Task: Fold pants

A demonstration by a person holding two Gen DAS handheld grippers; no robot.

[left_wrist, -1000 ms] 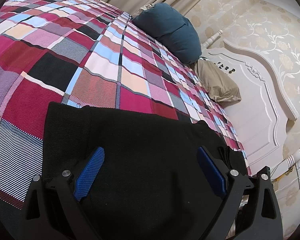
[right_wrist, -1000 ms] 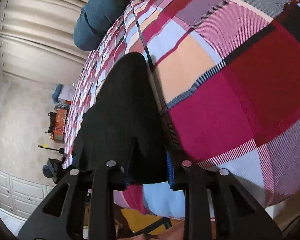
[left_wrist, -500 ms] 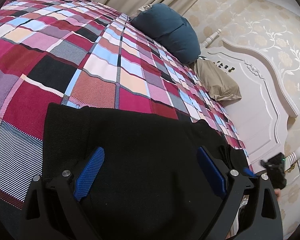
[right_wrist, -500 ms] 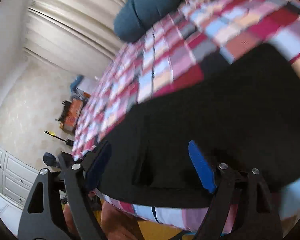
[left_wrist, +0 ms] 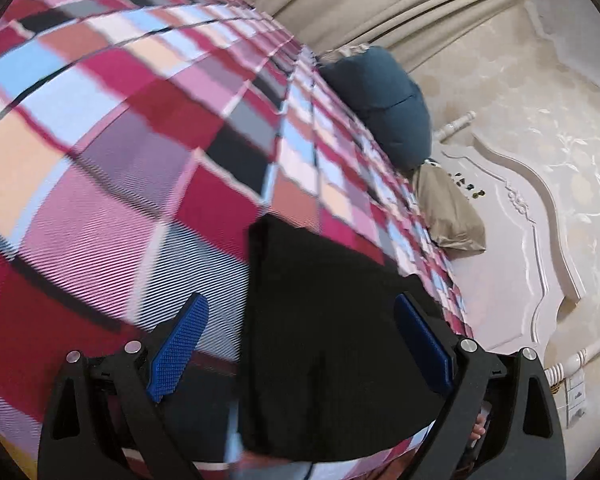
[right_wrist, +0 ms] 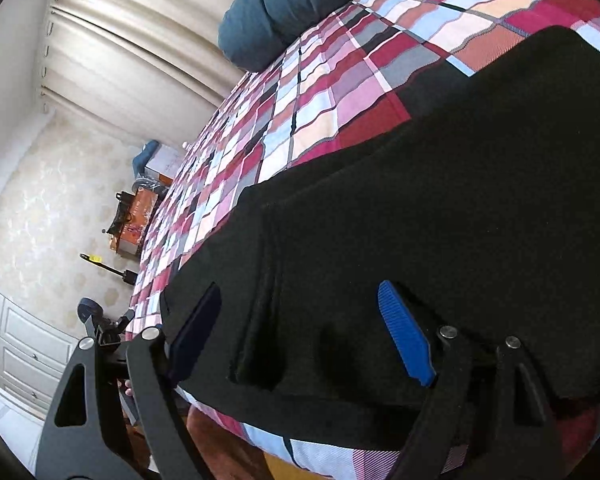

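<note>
Black pants (left_wrist: 324, 344) lie folded in layers on the plaid bedspread (left_wrist: 112, 184) near the bed's front edge. They also show in the right wrist view (right_wrist: 440, 216), where one layer lies over another. My left gripper (left_wrist: 300, 340) is open and empty above the pants' left edge; its left pad (left_wrist: 178, 346) is over bare bedspread. My right gripper (right_wrist: 300, 320) is open and empty, its jaws spread over the pants' near edge.
A teal pillow (left_wrist: 384, 104) and a tan pillow (left_wrist: 448, 216) lie at the white headboard (left_wrist: 516, 264). Curtains (right_wrist: 132, 40) hang behind the bed. An orange box (right_wrist: 134, 222) and white cabinet (right_wrist: 16, 352) stand on the floor beyond the bed's far side.
My right gripper let go of the pants, opened and pulled back over their near edge. My left gripper swung left, so the pants now sit toward its right jaw.
</note>
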